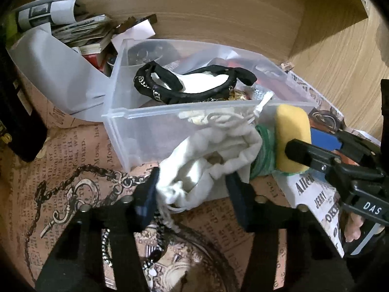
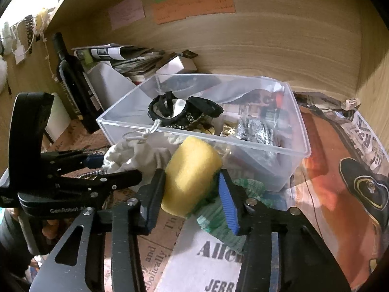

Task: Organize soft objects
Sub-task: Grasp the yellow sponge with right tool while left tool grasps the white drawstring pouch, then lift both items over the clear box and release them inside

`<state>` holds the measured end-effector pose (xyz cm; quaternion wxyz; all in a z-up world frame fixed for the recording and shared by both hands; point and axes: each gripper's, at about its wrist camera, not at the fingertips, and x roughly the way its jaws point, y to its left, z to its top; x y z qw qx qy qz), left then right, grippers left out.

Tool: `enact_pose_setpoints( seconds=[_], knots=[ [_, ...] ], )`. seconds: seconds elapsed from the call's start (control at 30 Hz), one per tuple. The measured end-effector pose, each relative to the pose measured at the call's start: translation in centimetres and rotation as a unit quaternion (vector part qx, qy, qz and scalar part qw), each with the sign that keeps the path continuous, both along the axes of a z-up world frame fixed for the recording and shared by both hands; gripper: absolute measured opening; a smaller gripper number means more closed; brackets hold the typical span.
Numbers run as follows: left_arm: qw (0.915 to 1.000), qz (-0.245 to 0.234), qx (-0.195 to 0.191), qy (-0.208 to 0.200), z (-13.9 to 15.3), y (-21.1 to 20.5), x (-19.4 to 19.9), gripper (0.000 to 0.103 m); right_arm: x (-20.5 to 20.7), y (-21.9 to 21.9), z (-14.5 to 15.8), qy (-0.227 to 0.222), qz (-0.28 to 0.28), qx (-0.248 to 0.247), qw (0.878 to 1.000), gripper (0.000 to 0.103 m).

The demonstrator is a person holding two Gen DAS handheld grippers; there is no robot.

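Left gripper (image 1: 192,189) pinches the limp white pouch (image 1: 214,155) mid-frame; right gripper (image 2: 192,189) pinches the light, compressible yellow sponge (image 2: 192,172). Grasp mid-body, gently.

The bin (image 2: 279,146) stands on the printed paper (image 1: 60,160) against the back wall (image 2: 267,43). In it lie a strap (image 2: 184,112) and foil (image 2: 255,129). Before the bin, the pouch (image 1: 211,155) lies left of the sponge (image 2: 189,175), with netting (image 2: 218,221) under the sponge. Left of the bin stand papers (image 2: 126,58) and 1 bottle (image 2: 70,77).
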<state>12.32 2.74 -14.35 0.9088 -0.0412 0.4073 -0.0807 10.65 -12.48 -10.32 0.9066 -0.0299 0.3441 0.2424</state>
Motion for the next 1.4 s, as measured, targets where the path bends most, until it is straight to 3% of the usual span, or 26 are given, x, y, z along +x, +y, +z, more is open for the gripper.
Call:
enact_pose_setpoints(
  seconds=[0.07, 0.2, 0.73, 0.87, 1.07, 1.13, 1.27, 1.4],
  knots=[
    [1.0000, 0.001, 0.002, -0.001, 0.1, 0.1, -0.2, 0.034, -0.2, 0.1, 0.2, -0.004, -0.001, 0.002, 1.000, 0.038],
    [0.9999, 0.001, -0.002, -0.013, 0.8, 0.4, -0.9, 0.027, -0.7, -0.2, 0.9, -0.016, -0.003, 0.010, 1.000, 0.037],
    [0.9921, 0.011, -0.020, -0.123, 8.6, 0.3, -3.2, 0.024, -2.2, -2.6, 6.2, -0.098, -0.034, 0.033, 0.994, 0.037],
    [0.9889, 0.006, -0.018, -0.147, 10.2, 0.1, -2.9, 0.010, -1.7, -3.2, 7.2, -0.112, -0.043, 0.038, 0.992, 0.037],
    [0.9887, -0.004, -0.008, -0.149, 10.7, 0.0, -2.1, 0.009, -1.0, -3.4, 7.5, -0.117, -0.048, 0.035, 0.991, 0.038],
    [0.9914, -0.011, -0.013, -0.130, 10.3, -0.1, -1.9, 0.014, -0.7, -3.6, 7.3, -0.113, -0.047, 0.036, 0.992, 0.038],
    [0.9941, -0.008, 0.006, -0.108, 8.6, -0.1, -2.3, 0.061, -0.2, -3.8, 6.7, -0.100, -0.046, 0.037, 0.993, 0.038],
    [0.9965, -0.012, 0.023, -0.079, 6.3, 0.0, -2.4, 0.072, 0.0, -4.0, 6.3, -0.093, -0.046, 0.036, 0.994, 0.038]
  ],
)
